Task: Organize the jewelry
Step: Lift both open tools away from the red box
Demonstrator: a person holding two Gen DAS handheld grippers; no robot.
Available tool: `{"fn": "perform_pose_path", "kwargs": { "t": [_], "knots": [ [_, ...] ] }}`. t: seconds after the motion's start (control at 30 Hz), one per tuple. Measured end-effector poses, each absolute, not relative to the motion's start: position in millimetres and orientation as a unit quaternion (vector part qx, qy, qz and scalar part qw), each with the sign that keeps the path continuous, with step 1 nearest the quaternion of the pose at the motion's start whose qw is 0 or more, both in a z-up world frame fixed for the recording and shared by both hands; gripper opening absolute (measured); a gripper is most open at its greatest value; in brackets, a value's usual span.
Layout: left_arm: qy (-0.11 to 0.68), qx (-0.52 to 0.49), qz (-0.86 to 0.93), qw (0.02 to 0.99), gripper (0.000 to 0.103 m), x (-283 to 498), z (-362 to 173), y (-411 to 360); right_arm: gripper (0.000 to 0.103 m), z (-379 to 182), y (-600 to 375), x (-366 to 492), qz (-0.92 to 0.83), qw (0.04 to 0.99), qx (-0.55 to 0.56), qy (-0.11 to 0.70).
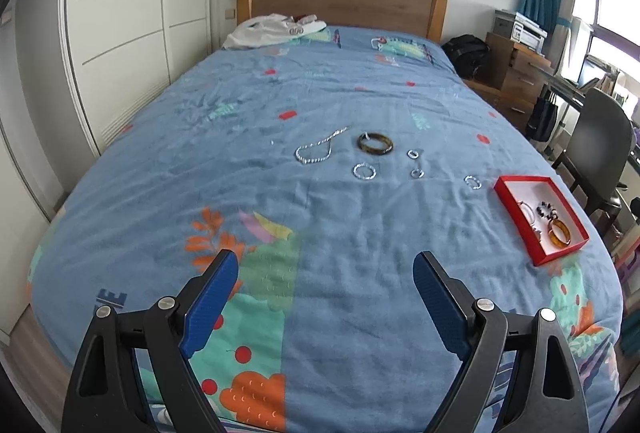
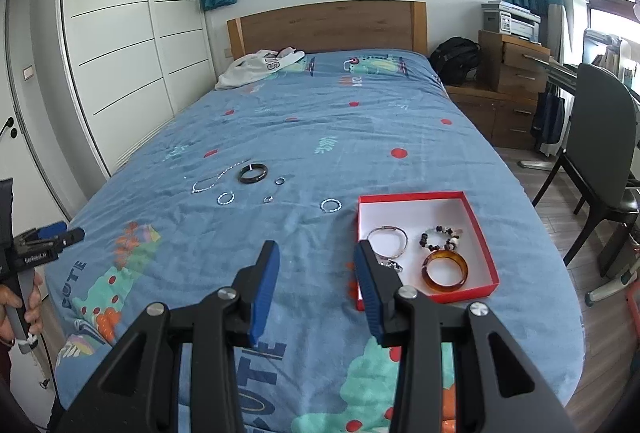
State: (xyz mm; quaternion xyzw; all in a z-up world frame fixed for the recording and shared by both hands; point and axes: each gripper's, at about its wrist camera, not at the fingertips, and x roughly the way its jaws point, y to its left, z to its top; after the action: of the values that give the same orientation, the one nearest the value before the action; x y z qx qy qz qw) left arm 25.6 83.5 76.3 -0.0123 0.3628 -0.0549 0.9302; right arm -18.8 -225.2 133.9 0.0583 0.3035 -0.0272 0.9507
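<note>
Both jaws apart, empty: left gripper (image 1: pixel 324 275), right gripper (image 2: pixel 316 265); rigid dark glossy bangle (image 2: pixel 253 173) mid-frame looks slippery, pinch across its rim; thin silver chain (image 2: pixel 208 185) limp.

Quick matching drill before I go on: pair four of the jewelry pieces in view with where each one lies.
1. amber bangle
2. dark bangle
3. beaded bracelet
4. silver chain

A. on the bedspread, left of the dark bangle
B. red box, near corner
C. on the bedspread, beyond the loose rings
D. red box, just behind the amber bangle

Pairs: 1-B, 2-C, 3-D, 4-A
</note>
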Motion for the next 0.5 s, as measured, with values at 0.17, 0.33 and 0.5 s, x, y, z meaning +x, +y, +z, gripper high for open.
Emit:
{"fn": "perform_pose_path", "kwargs": {
  "t": [0.17,0.33,0.5],
  "knots": [
    [0.369,-0.019,-0.05,0.928,0.088,37,63,88,0.038,121,-219,-3,-0.03,0.949,0.06,0.309],
    [0.373,-0.02,-0.043,0.927,0.088,52,51,93,0.038,104,-212,21,-0.029,0.946,0.066,0.315],
    [0.384,-0.022,-0.04,0.922,0.088,71,37,94,0.038,85,-205,48,-0.023,0.942,0.066,0.328]
  ]
}}
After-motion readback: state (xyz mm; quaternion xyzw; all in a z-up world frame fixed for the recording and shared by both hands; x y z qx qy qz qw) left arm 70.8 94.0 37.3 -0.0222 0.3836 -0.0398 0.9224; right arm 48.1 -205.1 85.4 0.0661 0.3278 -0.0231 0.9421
